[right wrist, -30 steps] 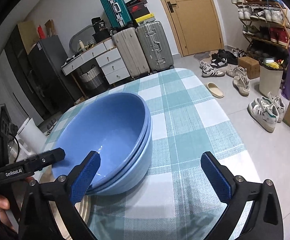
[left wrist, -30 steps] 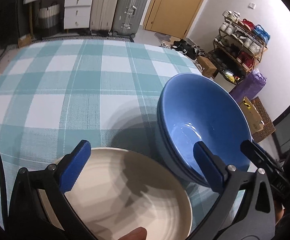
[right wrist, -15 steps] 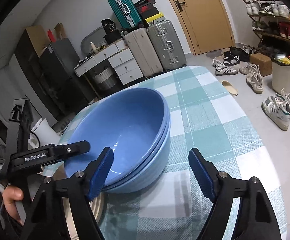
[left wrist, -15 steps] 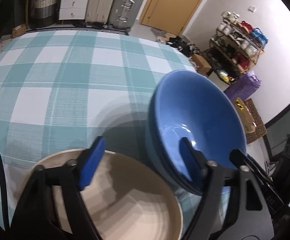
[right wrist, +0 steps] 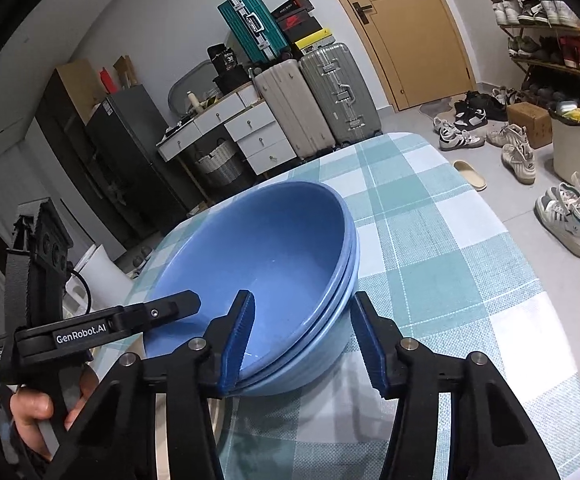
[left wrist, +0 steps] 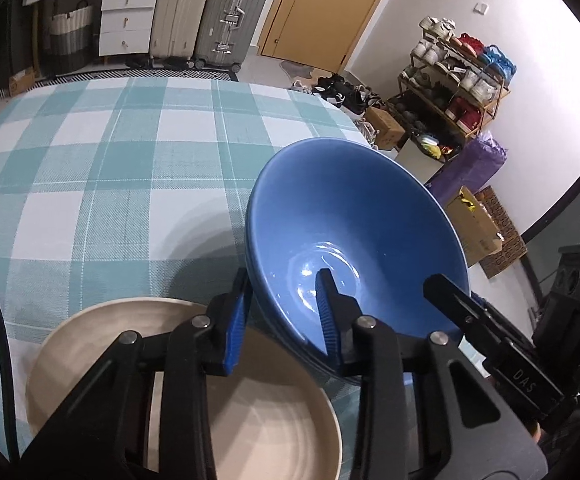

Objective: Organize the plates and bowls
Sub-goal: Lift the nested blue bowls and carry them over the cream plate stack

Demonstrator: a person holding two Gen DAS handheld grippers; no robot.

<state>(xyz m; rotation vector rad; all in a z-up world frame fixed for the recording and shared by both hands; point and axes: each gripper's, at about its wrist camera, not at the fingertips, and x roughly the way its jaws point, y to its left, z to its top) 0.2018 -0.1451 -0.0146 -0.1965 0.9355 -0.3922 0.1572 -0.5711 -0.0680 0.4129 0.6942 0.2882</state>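
Note:
A stack of blue bowls [left wrist: 350, 220] [right wrist: 261, 248] stands on the teal checked tablecloth [left wrist: 129, 160]. A cream plate [left wrist: 249, 420] lies beside it, under my left gripper. My left gripper [left wrist: 283, 308] straddles the stack's near-left rim, one pad outside and one inside. Its jaws are closing and the pads lie against the wall. My right gripper [right wrist: 306, 320] straddles the opposite rim. Its jaws are closing too, and the outer pad still stands a little off the bowl. A hand [right wrist: 33, 408] holds the left gripper.
The table's rounded edge [right wrist: 510, 248] drops to a floor strewn with shoes [right wrist: 570, 220]. Suitcases [left wrist: 229, 12], white drawers [left wrist: 125, 12] and a door [left wrist: 322, 12] stand beyond the far side. A shoe rack [left wrist: 458, 80] stands at the right wall.
Both grippers' jaws have narrowed from wide open. The left gripper has shifted right, from over the cream plate onto the blue bowls' rim. The right gripper has kept its place.

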